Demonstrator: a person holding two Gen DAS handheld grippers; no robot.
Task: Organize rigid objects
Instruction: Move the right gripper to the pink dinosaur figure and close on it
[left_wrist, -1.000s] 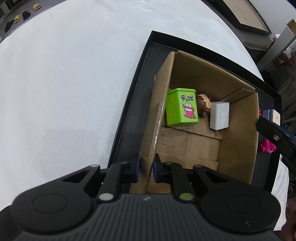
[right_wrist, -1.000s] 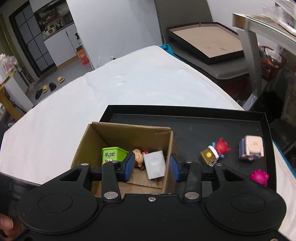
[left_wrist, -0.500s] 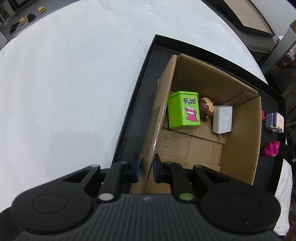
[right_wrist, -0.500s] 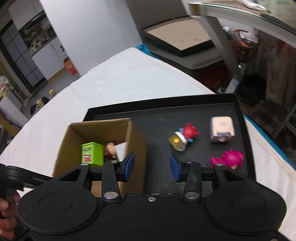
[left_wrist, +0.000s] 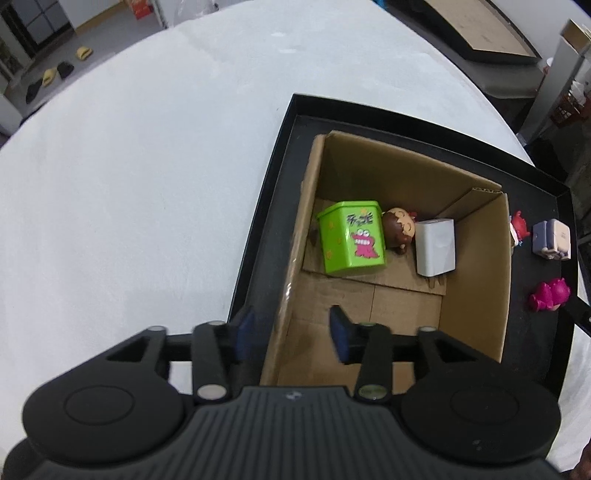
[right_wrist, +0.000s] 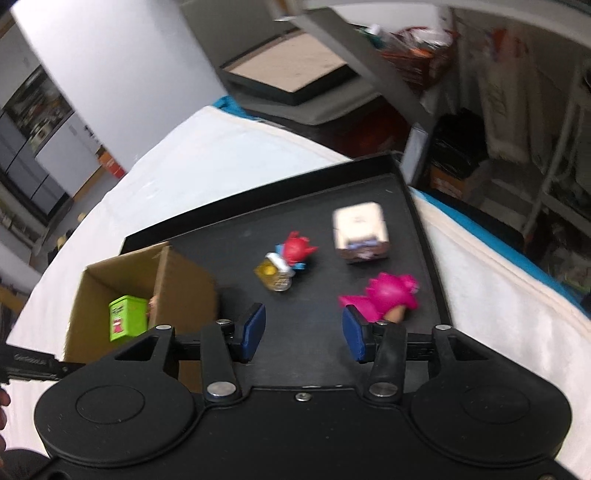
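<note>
White cloth covers the table (left_wrist: 129, 192), with a black tray (left_wrist: 266, 206) on it. Left gripper (left_wrist: 291, 334) has its fingers apart, straddling the near left wall of the cardboard box (left_wrist: 476, 266) without clamping it. Inside stand a green tin (left_wrist: 351, 238), a brown-haired figure (left_wrist: 397, 230) and a white block (left_wrist: 436, 247). Right gripper (right_wrist: 303, 332) hovers over bare tray, fingers apart and empty; the red figure (right_wrist: 291, 258) and beige cube (right_wrist: 360, 230) lie beyond, the pink toy (right_wrist: 384, 295) just past the right fingertip
</note>
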